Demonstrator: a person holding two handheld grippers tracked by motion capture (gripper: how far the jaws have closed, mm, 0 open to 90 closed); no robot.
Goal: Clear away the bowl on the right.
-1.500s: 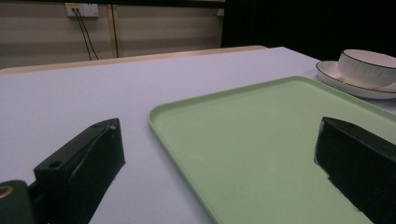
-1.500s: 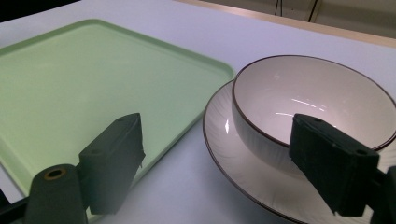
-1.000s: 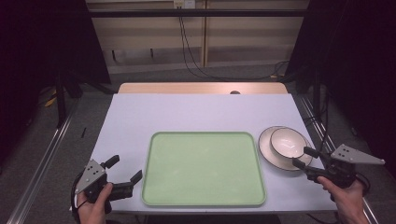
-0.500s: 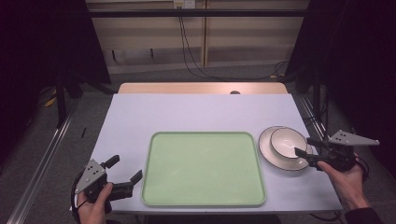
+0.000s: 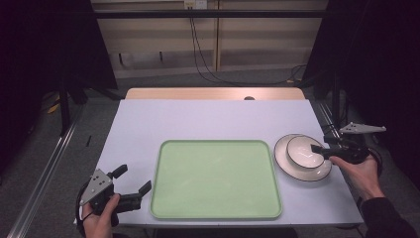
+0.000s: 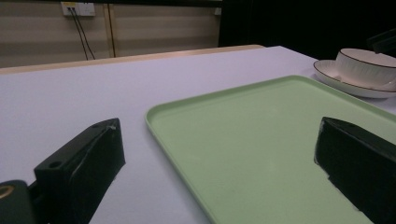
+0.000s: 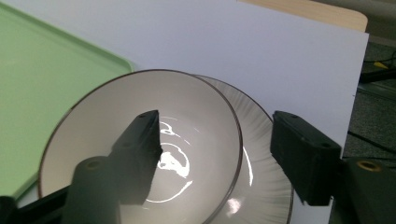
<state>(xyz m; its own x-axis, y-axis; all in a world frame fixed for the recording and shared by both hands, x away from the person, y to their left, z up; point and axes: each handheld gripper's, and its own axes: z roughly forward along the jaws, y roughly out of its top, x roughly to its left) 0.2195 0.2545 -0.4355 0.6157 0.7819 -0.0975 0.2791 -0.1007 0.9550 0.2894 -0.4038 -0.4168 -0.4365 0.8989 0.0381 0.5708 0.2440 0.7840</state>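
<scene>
right gripper [image 7: 215, 154] straddles the white bowl [image 7: 140, 140] rim, jaws parted, not pinching — set to lift it off the saucer [image 5: 282, 156]; left gripper [image 5: 132, 184] waits open beside the green tray [image 5: 213, 178].

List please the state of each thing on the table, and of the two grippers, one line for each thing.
Bowl: upright, empty, standing on the plate.
Plate: flat on the table, under the bowl.
Green tray: flat, empty.
Right gripper: open, one jaw over the inside of the bowl, the other outside its rim.
Left gripper: open, holds nothing, beside the tray's near left corner.
</scene>
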